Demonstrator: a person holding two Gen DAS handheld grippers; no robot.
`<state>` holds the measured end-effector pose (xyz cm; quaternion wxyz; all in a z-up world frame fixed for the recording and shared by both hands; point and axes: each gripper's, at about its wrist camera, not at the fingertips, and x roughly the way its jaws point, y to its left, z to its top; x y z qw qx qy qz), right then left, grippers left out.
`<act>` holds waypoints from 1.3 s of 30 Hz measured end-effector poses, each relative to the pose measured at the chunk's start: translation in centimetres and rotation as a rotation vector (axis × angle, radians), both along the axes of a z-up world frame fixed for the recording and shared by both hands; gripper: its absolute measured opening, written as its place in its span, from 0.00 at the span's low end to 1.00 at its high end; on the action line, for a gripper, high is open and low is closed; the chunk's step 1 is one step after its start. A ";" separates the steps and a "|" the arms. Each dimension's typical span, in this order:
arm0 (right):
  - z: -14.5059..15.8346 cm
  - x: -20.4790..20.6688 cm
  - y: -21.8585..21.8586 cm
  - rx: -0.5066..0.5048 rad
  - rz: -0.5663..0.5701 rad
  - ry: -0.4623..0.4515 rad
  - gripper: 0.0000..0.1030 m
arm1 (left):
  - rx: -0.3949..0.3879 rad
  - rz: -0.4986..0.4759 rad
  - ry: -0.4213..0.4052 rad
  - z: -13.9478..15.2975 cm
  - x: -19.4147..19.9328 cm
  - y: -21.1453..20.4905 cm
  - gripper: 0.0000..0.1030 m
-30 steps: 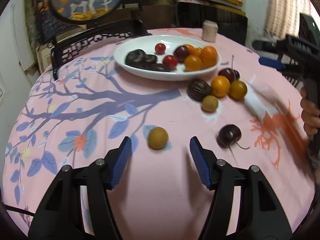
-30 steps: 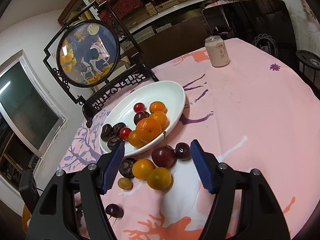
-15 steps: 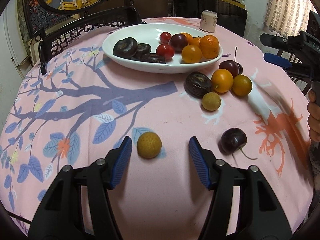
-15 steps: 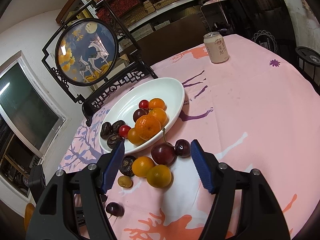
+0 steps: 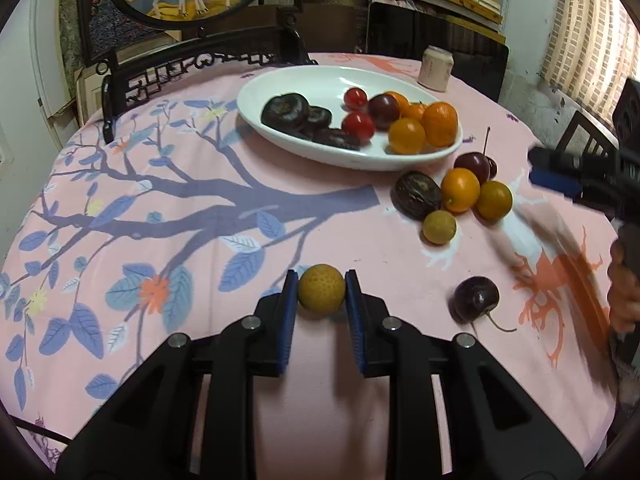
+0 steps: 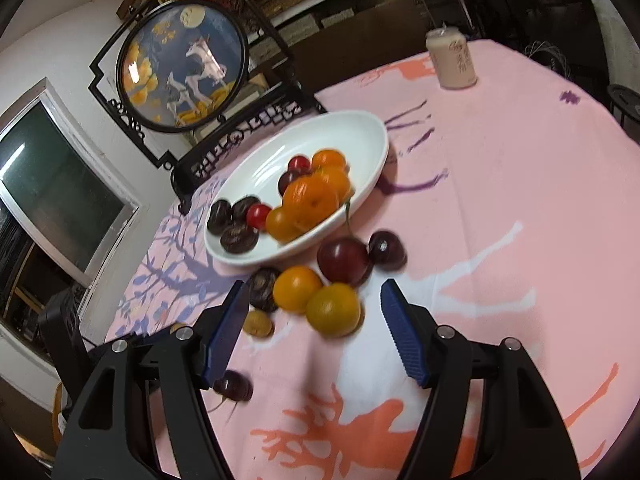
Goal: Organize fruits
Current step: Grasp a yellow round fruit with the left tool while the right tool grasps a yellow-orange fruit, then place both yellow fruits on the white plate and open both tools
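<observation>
Left gripper [image 5: 322,294] is clamping a small round yellow-brown fruit [image 5: 321,288], speckled and dull-skinned, both blue pads touching its sides. The fruit is sitting low over the pink tablecloth [image 5: 200,208], near the table's front edge; whether it is resting on the cloth or lifted just clear, I cannot tell. It is near-spherical, so no long axis or pointing direction is showing.

Right gripper [image 6: 312,316] is hanging with its jaws spread wide and nothing between them, over a loose cluster beside the white plate [image 6: 360,136]: two oranges [image 6: 333,310], a big dark cherry [image 6: 343,261] with its stem standing up, a second smaller one behind it, a wrinkled dark fruit [image 6: 262,285] and a small tan fruit [image 6: 258,323].

The right-wrist view is smeared with motion blur (plate contents are reading as orange, red and dark blobs). Another cherry [image 5: 477,299] is lying apart from the cluster, stem trailing toward the table edge; in the right view it is half hidden behind the gripper finger. A pale can [image 6: 452,58] is standing upright at the far side.
</observation>
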<state>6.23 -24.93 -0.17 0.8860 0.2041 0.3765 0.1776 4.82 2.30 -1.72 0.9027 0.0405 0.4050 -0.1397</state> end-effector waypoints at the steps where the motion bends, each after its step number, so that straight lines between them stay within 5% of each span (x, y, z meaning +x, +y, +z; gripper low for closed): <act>1: -0.3 0.0 0.2 -0.001 0.009 0.011 0.67 | -0.003 0.001 0.000 0.0 0.0 0.1 0.23; 21: -2.8 1.8 2.6 -0.118 0.038 0.091 0.47 | 0.010 -0.029 0.029 -0.6 0.2 -0.7 0.23; 26: -2.9 1.5 3.3 -0.182 0.036 0.066 0.36 | 0.014 -0.034 0.045 -1.0 0.4 -0.8 0.23; 39: -0.6 -1.0 2.7 -0.125 0.037 -0.031 0.35 | -0.002 -0.006 -0.033 0.9 -0.3 -0.5 0.23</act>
